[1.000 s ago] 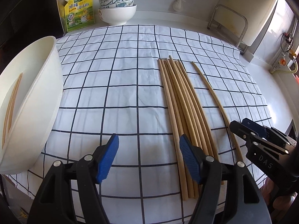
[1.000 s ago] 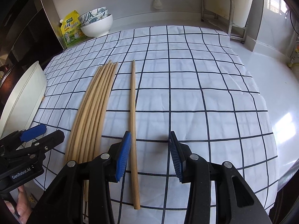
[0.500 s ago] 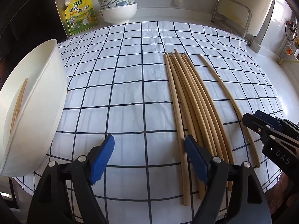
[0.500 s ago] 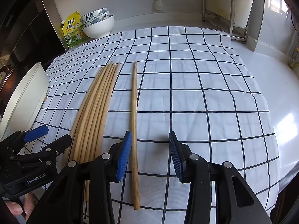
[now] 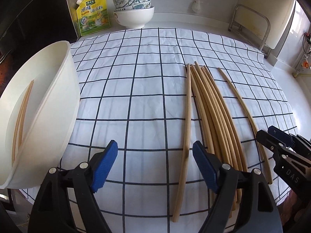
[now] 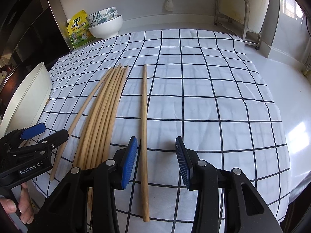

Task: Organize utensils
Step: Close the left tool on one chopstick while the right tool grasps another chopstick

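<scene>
Several wooden chopsticks lie in a bundle on the checked cloth; the bundle also shows in the right wrist view. One chopstick lies just left of the bundle, between my left gripper's open jaws near the right pad. A single chopstick lies apart on the right, between my right gripper's open jaws near the left pad. A white tub at the left holds two chopsticks. Both grippers are empty.
A stack of bowls and a yellow-green pouch stand at the back. A metal rack stands at the back right. The cloth's right edge gives onto a bare white counter. A dark pot sits behind the tub.
My left gripper has shifted right, so the leftmost chopstick now lies between its jaws and has parted from the bundle. My right gripper has hardly moved.
</scene>
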The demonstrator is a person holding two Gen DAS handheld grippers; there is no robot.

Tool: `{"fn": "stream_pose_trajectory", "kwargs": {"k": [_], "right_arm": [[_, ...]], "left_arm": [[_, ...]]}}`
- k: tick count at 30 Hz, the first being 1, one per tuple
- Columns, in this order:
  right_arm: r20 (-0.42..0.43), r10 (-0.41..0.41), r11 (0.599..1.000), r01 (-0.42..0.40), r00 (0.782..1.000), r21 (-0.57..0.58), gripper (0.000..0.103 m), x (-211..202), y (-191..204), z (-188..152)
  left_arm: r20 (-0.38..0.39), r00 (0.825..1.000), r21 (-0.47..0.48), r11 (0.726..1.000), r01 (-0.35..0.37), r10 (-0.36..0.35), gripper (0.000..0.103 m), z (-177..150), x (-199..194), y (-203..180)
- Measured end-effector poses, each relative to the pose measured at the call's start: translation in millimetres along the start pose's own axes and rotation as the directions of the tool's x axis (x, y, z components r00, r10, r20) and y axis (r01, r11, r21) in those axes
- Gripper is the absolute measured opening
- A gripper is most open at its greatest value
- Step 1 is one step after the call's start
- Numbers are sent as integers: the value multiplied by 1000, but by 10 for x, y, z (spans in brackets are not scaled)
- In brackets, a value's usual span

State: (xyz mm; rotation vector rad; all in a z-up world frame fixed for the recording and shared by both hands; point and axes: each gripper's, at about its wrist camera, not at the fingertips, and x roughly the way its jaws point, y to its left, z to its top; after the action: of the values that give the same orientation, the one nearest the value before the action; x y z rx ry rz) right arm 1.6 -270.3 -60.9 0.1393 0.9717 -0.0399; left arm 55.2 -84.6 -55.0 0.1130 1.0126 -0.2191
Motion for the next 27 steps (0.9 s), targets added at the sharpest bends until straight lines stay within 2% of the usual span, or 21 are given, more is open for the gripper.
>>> {"fn": "stream_pose_trajectory", "kwargs": {"k": [6,15,17,20,23,24,27], "right_arm": [[1,-21,999,21,1000,-24,39,57,41,46],[16,-74,995,75,997,-72,39,105,126,27],[21,-86,992,87,996,-86,39,112,145,26],[25,-88,992,90,996,-89,39,114,148,24],[31,-89,992,91,996,-93,37,107,155,12],[32,-87,991,90,996,-95,36,105,163,10],[32,-83,990,86,996,-108,21,98,194,2]], "left_arm": [[20,1000,10,1000,-16,15,78,113,47,-24],[-18,1000,33,999,-10,10,77,122,211,-97],[-8,1000,42,999,-6,6,76,105,199,-112],[-3,1000,43,999,16,-16,70,76,180,-114],[3,999,56,998,34,-34,59,57,154,-145],[4,999,66,997,41,-41,51,54,142,-167],[-2,998,83,995,58,-58,31,41,112,-224]]}}
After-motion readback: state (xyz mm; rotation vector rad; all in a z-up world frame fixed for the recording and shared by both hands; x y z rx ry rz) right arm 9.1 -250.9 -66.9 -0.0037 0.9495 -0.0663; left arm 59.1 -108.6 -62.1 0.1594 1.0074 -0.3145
